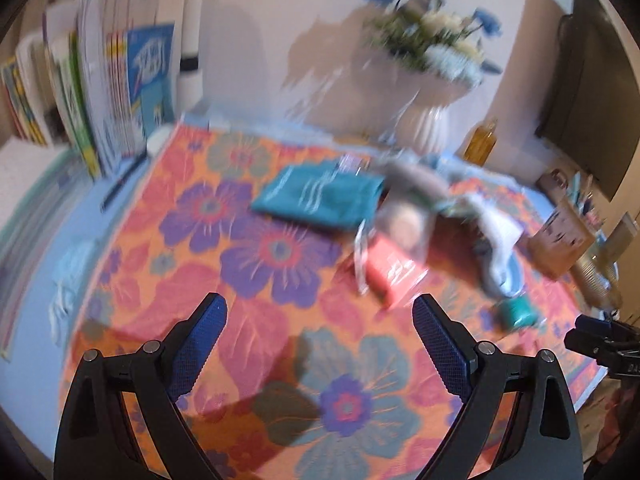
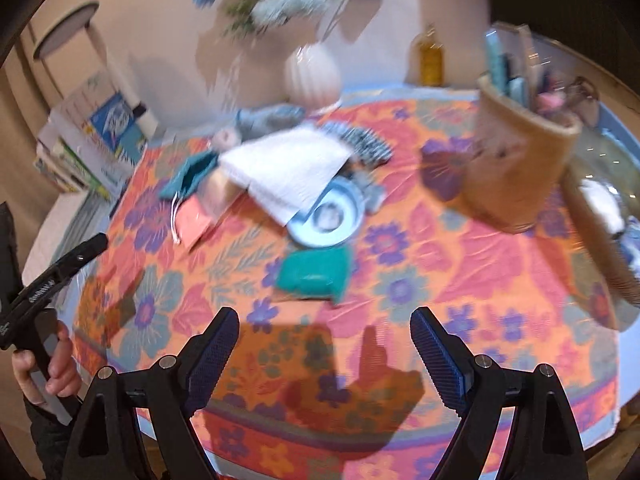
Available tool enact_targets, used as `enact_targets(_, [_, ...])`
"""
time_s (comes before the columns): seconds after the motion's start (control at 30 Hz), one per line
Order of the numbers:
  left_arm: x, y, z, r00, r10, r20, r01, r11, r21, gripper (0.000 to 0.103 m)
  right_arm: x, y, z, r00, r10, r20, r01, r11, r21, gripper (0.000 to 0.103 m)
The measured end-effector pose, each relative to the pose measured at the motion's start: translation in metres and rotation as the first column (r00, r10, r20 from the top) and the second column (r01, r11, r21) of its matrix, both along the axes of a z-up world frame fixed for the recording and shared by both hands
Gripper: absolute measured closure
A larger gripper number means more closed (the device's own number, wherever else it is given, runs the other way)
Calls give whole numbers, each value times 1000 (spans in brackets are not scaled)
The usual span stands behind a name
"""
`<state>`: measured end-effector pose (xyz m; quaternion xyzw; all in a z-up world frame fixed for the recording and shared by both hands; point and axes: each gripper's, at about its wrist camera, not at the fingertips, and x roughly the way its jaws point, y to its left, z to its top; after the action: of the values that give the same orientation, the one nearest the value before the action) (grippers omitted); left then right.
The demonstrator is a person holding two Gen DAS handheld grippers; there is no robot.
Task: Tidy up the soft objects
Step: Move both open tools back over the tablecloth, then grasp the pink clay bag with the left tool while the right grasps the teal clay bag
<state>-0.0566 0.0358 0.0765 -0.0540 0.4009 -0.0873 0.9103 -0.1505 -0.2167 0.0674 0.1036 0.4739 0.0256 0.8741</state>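
My left tool (image 1: pixel 320 316) and right tool (image 2: pixel 325 328) are both spread wide, holding nothing, above the near edge of the bench (image 2: pixel 500 264). The soft things lie mid-bench: a teal cloth (image 1: pixel 320 196), a white towel (image 2: pixel 288 168) and a small green cloth (image 2: pixel 316 272).

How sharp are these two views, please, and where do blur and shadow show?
Left wrist view: flowers and central pile smeared by motion, left hand-held gripper crisp. Right wrist view: vase blurred, right hand-held gripper crisp, gripper shadows across the tablecloth.
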Motion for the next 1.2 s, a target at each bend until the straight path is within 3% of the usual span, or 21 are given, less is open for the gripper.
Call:
enact_targets(0.23, [11, 10, -50, 993, 5, -115, -7, 1000, -19, 9, 15, 12, -30, 997, -3, -76, 3, 1000, 0, 17])
enact_targets(0.4, [13, 4, -50, 992, 8, -129, -8, 1000, 5, 9, 23, 2, -48, 996, -31, -88, 37, 997, 68, 16])
enact_targets(0.57, [23, -13, -32, 984, -98, -149, 71, 981, -178, 9, 31, -5, -51, 997, -51, -58, 58, 990, 126, 11])
enact_targets(0.77, [57, -47, -36, 981, -59, -182, 28, 985, -173, 11, 51, 0, -52, 997, -78, 0, 78, 993, 88, 11])
enact_targets(0.83, [67, -55, -43, 980, -30, -197, -3, 986, -165, 20, 55, 6, -54, 997, -80, 20, 79, 995, 54, 11])
enact_targets(1.0, [74, -74, -47, 990, 43, -134, -48, 998, -36, 44, 53, 14, -56, 997, -64, 48, 65, 998, -23, 10])
enact_targets(1.07, [72, -73, -47, 992, 43, -122, -47, 998, -30, 50, 52, 12, -55, 996, -62, 61, 64, 998, -27, 26])
enact_targets(1.2, [55, -65, -45, 992, 5, -124, -16, 997, -80, 55, 47, 6, -54, 995, -50, 83, 51, 999, -2, 47])
